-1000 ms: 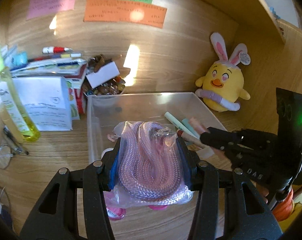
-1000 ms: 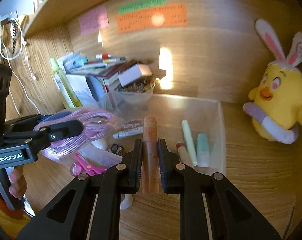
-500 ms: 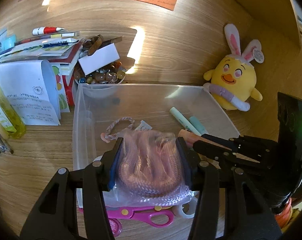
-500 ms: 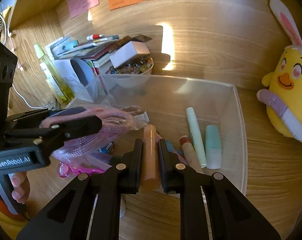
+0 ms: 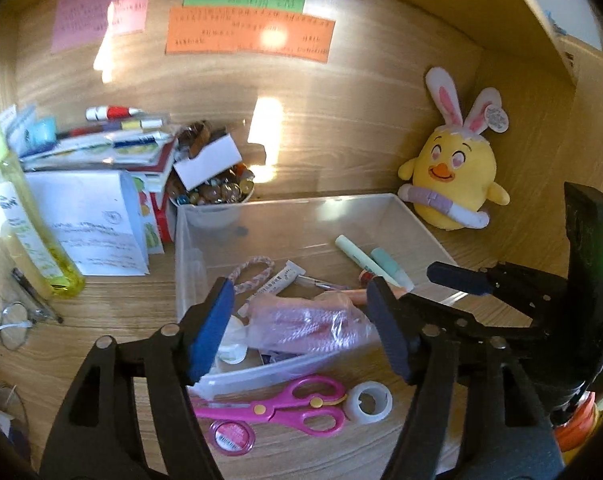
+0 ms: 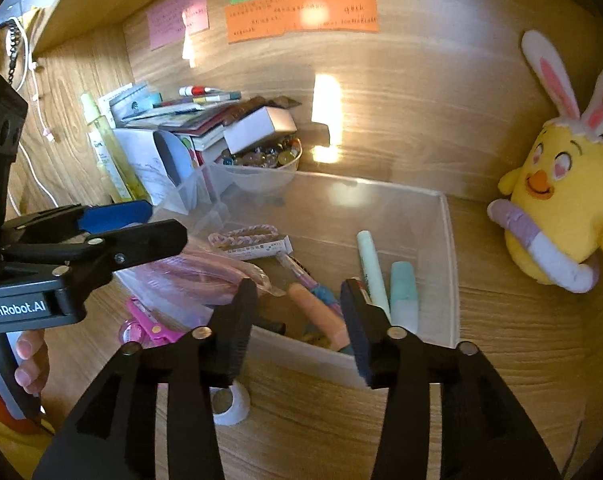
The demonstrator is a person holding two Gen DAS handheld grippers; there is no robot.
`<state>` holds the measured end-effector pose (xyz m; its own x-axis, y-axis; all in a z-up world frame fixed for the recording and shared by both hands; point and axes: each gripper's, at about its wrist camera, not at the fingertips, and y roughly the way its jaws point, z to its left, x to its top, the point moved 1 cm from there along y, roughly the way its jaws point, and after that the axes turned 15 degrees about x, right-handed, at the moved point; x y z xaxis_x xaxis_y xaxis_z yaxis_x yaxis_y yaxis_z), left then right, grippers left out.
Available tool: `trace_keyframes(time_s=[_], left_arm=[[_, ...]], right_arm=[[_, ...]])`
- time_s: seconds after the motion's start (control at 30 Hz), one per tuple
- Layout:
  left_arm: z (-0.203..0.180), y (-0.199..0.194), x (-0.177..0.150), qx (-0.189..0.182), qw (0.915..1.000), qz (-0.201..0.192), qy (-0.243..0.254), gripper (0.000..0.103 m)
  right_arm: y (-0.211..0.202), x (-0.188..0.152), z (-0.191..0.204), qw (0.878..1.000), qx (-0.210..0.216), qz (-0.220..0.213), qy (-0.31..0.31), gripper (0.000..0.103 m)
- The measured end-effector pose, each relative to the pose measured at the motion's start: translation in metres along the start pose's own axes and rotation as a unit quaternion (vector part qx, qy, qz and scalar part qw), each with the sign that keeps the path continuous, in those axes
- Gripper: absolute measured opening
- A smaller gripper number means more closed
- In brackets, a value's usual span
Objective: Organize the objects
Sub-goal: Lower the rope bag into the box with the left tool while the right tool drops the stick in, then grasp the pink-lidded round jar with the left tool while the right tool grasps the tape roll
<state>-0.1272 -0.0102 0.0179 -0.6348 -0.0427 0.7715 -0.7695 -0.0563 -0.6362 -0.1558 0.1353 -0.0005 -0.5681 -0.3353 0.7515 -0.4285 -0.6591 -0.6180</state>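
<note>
Rope bag [image 5: 305, 326] and peach tube [image 6: 319, 310] now released into bin [image 5: 417, 220], beneath 2 wide-open tools.

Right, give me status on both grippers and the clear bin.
Left gripper open, right gripper open. Bagged pink rope and peach tube lie in clear plastic bin. Pink scissors, tape roll outside.

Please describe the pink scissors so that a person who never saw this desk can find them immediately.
Find the clear plastic bin on the wooden desk, before the yellow chick toy. Outside its near wall lie the pink scissors, flat on the wood. A white tape roll and a round pink case lie beside them; only the scissors have two loop handles.
</note>
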Motion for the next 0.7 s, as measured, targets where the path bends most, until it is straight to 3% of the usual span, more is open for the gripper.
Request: trace_keyframes(time_s=[0.2,0.37,0.5,0.7], left_arm=[[0.006,-0.025,-0.009,0.024,0.9994,-0.022,0.005,0.082],[0.021,-0.041,-0.024,0.050,0.9983,-0.028,-0.001,0.093],[0.033,-0.040,-0.037,0.075,0.9971,-0.011,0.002,0.096],[0.050,-0.022,-0.066,0.088,0.9954,0.038,-0.001,0.096]], right_arm=[[-0.016,-0.008,0.011,1.000,-0.004,-0.009,-0.013,0.056],[-0.027,-0.016,0.018,1.000,-0.003,-0.010,-0.018,0.058],[-0.033,-0.026,0.023,1.000,0.001,-0.008,-0.018,0.069],[-0.028,-0.043,0.032,1.000,0.006,0.011,-0.020,0.070]])
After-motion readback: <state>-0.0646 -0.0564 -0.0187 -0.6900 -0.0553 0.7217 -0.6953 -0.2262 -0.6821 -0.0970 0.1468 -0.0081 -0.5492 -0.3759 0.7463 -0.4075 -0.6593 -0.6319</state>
